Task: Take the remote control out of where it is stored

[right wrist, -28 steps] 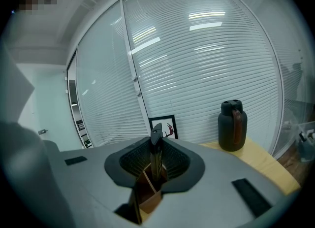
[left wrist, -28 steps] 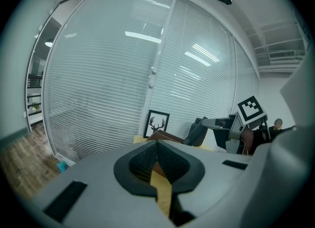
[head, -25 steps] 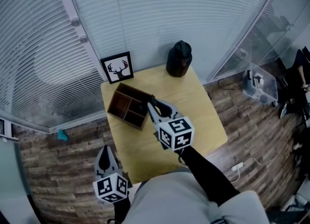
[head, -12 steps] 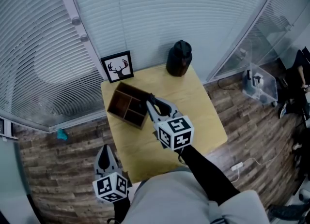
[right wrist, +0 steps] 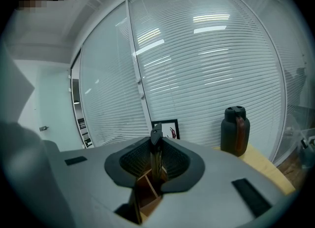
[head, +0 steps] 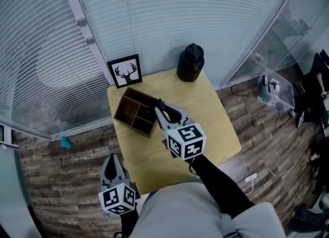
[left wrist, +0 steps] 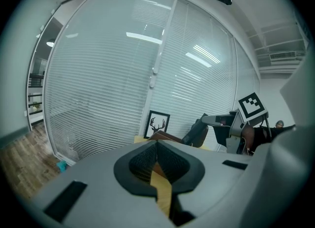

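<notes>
A thin dark remote control (right wrist: 155, 154) stands upright between the pads of my right gripper (right wrist: 155, 165), which is shut on it. Its lower end sits over a compartment of the brown wooden organiser box (right wrist: 145, 196). In the head view the right gripper (head: 160, 107) reaches to the box (head: 132, 113) at its right side, on the light wooden table (head: 205, 113); the remote is barely visible there. My left gripper (head: 111, 161) hangs low at the table's near-left corner, apart from the box. Its jaws (left wrist: 157, 146) are shut with nothing between them.
A dark jug (head: 190, 62) stands at the table's far edge, and a framed deer picture (head: 125, 71) leans against the blinds at the far left. A clear plastic bin (head: 275, 90) and cables lie on the wood floor to the right.
</notes>
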The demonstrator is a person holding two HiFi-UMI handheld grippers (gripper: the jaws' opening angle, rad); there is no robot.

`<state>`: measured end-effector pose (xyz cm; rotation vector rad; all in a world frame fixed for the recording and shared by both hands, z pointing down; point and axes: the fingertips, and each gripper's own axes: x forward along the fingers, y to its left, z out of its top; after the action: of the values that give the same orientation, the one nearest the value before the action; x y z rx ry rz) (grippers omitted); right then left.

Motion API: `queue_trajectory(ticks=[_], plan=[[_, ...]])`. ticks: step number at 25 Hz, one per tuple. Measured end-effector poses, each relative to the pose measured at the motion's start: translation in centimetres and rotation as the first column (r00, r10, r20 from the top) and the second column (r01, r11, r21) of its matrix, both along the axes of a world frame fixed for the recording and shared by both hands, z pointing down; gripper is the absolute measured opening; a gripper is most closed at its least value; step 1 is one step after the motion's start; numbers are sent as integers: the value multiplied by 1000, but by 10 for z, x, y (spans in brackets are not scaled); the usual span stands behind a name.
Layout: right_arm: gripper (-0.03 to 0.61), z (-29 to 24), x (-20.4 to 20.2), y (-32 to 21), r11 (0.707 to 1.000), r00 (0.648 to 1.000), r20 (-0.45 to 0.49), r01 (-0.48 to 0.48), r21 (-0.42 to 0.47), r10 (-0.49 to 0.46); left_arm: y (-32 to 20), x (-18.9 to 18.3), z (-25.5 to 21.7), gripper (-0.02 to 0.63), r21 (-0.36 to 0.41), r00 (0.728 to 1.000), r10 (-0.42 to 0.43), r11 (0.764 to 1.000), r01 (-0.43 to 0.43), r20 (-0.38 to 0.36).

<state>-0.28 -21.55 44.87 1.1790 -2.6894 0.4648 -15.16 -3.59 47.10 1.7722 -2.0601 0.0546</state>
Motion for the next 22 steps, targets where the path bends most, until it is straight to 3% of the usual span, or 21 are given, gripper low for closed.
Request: queue_trajectory(ticks=[22], plan=[[73, 4, -1, -1, 1000, 1000, -11, 3, -7, -3, -1, -2, 2, 9, 0, 1000, -4, 1000, 4, -2]])
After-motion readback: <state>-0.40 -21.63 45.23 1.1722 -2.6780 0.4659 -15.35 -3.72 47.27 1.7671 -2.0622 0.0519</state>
